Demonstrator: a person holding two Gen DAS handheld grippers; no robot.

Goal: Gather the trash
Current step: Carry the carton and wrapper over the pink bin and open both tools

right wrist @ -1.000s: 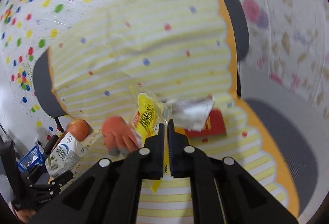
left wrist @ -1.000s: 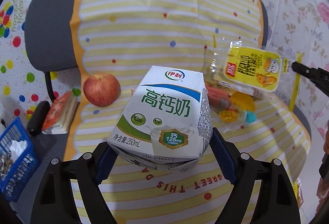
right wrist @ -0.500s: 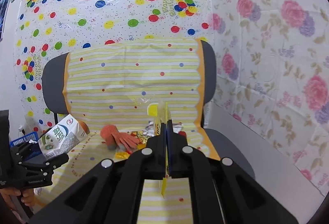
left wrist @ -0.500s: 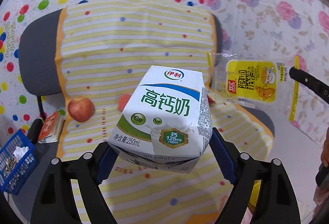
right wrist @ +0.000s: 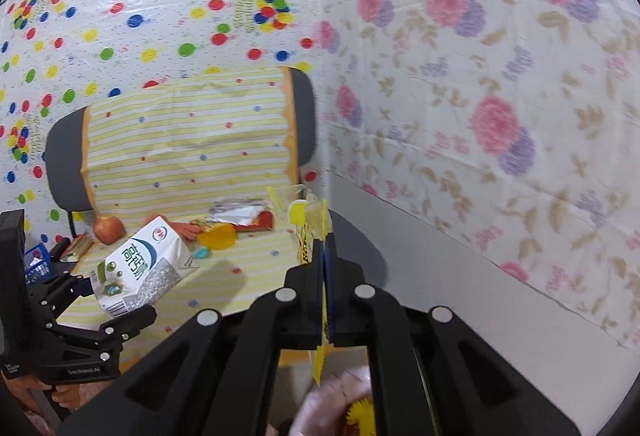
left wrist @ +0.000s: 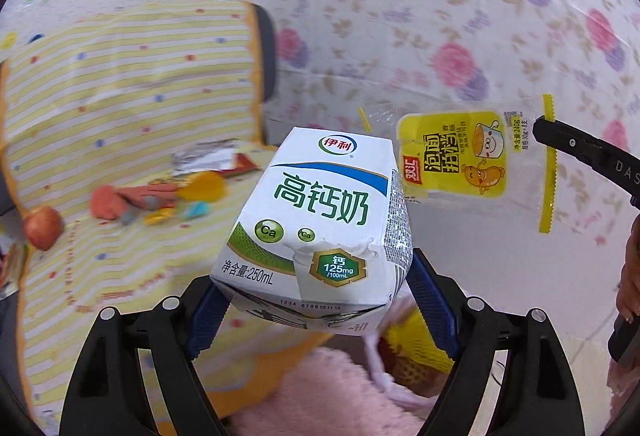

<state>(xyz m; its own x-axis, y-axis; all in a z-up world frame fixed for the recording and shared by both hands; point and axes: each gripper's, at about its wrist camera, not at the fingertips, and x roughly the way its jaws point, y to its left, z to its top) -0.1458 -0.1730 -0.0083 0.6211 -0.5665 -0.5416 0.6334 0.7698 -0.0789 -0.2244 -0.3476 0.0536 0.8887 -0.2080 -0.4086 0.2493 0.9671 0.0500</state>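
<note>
My left gripper (left wrist: 316, 288) is shut on a white and green milk carton (left wrist: 320, 224) and holds it in the air, off the chair's right side. The carton also shows in the right wrist view (right wrist: 138, 270). My right gripper (right wrist: 323, 248) is shut on the edge of a clear and yellow sausage wrapper (right wrist: 308, 220); in the left wrist view the wrapper (left wrist: 456, 155) hangs flat to the right of the carton, pinched at its right edge. More trash lies on the chair seat: a silver and red wrapper (left wrist: 212, 159) and orange and yellow scraps (left wrist: 160, 195).
A chair (right wrist: 188, 139) draped with a yellow striped cloth stands against the dotted and floral wall covers. A red apple (left wrist: 42, 222) sits on the seat's left. A blue basket (right wrist: 36, 260) is at far left. A pink fluffy container (left wrist: 332, 396) with yellow inside is below both grippers.
Both grippers have pulled back from the seat and swung right with the carton and wrapper held. The chair has shifted left in view, and the pink fluffy thing has appeared below.
</note>
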